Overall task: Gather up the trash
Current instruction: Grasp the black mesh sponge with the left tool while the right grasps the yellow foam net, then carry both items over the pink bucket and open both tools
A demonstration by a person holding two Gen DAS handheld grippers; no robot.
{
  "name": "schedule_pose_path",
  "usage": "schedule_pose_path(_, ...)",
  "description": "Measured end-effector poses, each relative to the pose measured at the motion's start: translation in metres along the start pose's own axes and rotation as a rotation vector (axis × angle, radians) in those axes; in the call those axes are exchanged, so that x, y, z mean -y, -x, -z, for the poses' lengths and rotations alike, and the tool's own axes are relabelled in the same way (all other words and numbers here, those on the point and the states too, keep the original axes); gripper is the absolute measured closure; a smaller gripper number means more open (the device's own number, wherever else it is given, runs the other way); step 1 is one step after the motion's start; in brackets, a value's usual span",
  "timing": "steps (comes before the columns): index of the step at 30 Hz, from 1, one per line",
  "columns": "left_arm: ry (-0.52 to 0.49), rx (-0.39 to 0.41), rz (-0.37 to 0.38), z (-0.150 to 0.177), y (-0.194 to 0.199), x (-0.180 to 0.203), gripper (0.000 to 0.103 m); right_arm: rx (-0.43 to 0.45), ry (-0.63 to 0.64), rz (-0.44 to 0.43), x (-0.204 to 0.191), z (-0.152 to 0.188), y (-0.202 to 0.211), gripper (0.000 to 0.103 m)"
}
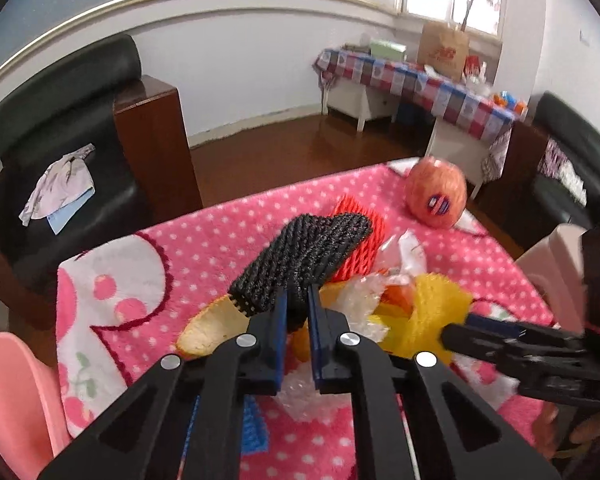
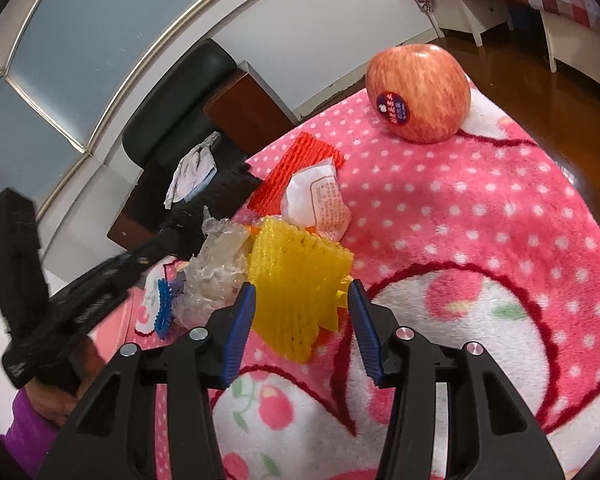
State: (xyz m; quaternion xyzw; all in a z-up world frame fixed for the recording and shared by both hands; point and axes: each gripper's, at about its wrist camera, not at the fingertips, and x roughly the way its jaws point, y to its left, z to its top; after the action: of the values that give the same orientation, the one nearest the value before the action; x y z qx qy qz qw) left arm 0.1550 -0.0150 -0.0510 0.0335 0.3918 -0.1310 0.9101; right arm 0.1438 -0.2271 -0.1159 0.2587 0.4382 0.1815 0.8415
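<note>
Left gripper (image 1: 298,300) clamped on black foam net (image 1: 304,252); right gripper (image 2: 302,300) stood open, straddling yellow foam net (image 2: 296,280), pads clear.

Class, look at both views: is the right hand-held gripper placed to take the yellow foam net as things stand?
Probably yes. The right hand-held gripper is open, with the yellow foam net lying just ahead between its fingers and nothing covering its near edge.
</note>
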Motion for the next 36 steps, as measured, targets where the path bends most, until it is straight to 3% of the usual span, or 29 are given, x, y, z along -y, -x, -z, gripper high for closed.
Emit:
schedule_pose_path(3, 0.023, 0.032, 0.008, 0.002, 0.019, -0.002, 0.094, 0.013, 0.009, 0.009, -0.002, 0.0, -0.001, 0.058)
schedule_pose_path(5, 0.037, 0.047, 0.013, 0.004, 0.03, -0.003, 0.094, 0.017, 0.007, 0.015, -0.003, 0.0, -0.001, 0.079)
schedule_pose_path(8, 0.056, 0.072, 0.015, 0.008, 0.048, -0.007, 0.094, 0.019, 0.007, 0.009, -0.004, 0.002, 0.002, 0.093)
schedule_pose_path(16, 0.107, 0.128, -0.007, 0.025, 0.092, -0.021, 0.094, 0.09, 0.106, -0.007, -0.033, 0.007, 0.037, 0.093)
schedule_pose_path(22, 0.155, 0.179, -0.067, 0.039, 0.129, -0.038, 0.094, 0.129, 0.182, -0.058, -0.066, 0.006, 0.061, 0.093)
schedule_pose_path(28, 0.205, 0.223, -0.164, 0.062, 0.166, -0.068, 0.094, 0.101, 0.27, -0.134, -0.114, 0.01, 0.056, 0.093)
schedule_pose_path(36, 0.325, 0.234, -0.302, 0.108, 0.206, -0.122, 0.094, -0.004, 0.357, -0.272, -0.197, 0.016, 0.014, 0.093)
